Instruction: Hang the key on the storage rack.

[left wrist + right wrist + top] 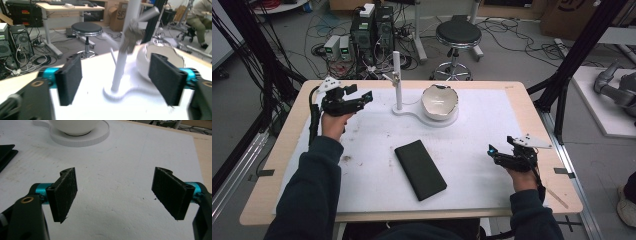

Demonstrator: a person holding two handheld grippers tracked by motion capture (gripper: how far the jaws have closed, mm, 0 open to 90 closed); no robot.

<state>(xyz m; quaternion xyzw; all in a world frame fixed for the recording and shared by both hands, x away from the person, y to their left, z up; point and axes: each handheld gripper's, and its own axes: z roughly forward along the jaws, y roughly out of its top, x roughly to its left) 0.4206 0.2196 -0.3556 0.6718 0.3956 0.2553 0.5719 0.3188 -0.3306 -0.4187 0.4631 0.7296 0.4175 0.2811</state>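
Near white stand (397, 75), left gripper (362, 98) agape; right gripper (493, 152) agape above mat (472, 130).

A wooden table (282, 145) with a pale rim carries a white mat (482, 130) that covers nearly all of its top, smudged with dark specks toward the left. On the mat, near the far edge, sits a white stand base (409, 112) with an upright post (397, 80), and a cracked white bowl (439, 101) rests on its round end. A flat black case (420, 169) lies slantwise near the middle.
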